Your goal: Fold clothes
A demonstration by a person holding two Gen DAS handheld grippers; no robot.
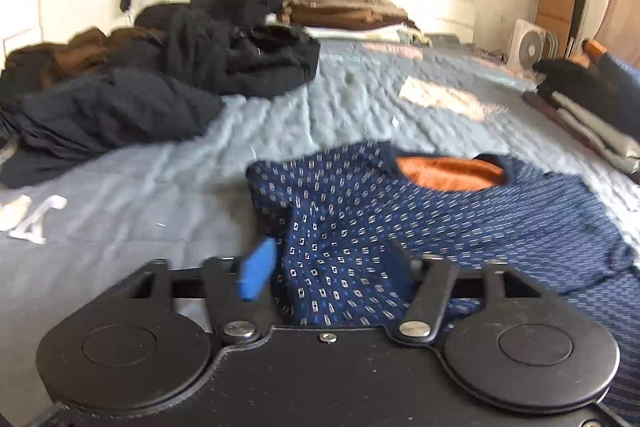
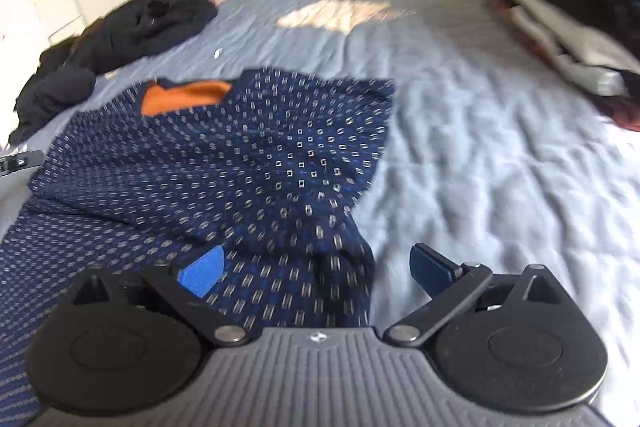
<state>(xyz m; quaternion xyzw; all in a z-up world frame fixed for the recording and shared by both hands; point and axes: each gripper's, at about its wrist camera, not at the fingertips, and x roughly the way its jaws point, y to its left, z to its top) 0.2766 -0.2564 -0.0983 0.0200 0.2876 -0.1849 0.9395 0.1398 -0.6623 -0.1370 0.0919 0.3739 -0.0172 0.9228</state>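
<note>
A navy patterned sweater (image 1: 440, 223) with an orange inner collar (image 1: 448, 173) lies on the blue-grey bedspread (image 1: 160, 187). My left gripper (image 1: 332, 267) stands open with the sweater's left side bunched between its blue pads (image 1: 258, 273); the right pad is hidden under cloth. In the right wrist view the sweater (image 2: 224, 163) spreads to the left, and my right gripper (image 2: 316, 271) is open, with the sweater's right edge lying between its pads (image 2: 202, 271).
A heap of dark and brown clothes (image 1: 168, 67) lies at the far left of the bed. Folded brown items (image 1: 344, 9) sit by the headboard. A stack of folded clothes (image 1: 592, 115) lies at the right edge. A white fan (image 1: 528, 47) stands beyond.
</note>
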